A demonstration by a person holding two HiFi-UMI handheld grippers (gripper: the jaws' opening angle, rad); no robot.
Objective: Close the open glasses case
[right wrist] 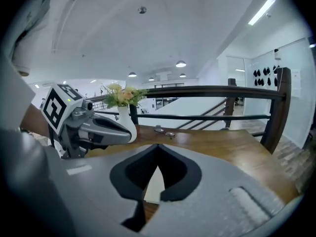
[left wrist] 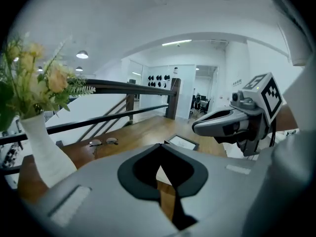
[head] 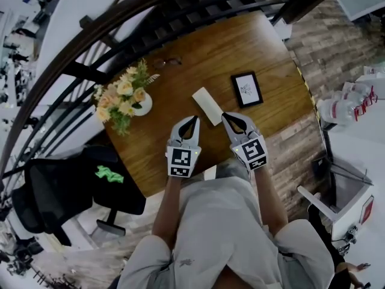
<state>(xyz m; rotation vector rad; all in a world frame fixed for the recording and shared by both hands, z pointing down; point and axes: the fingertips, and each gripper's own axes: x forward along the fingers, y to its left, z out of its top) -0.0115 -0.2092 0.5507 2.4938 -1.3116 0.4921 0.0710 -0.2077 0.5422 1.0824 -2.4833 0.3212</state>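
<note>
The white glasses case [head: 207, 106] lies flat on the round wooden table [head: 210, 47], a pale oblong slab. Both grippers hover just short of its near end. My left gripper [head: 194, 119] is to its left with jaw tips touching and nothing held. My right gripper [head: 225, 117] is at its right near corner, also shut and empty. In the left gripper view a strip of the case [left wrist: 163, 174] shows through the opening behind the shut jaws; the right gripper view shows the case [right wrist: 153, 184] the same way. Whether its lid is open I cannot tell.
A white vase of flowers [head: 126, 98] stands left of the case. A black picture frame [head: 246, 89] lies to its right, and a pair of glasses [head: 167, 62] lies farther back. A dark railing [head: 120, 35] rims the table's far side. A black chair [head: 60, 191] stands lower left.
</note>
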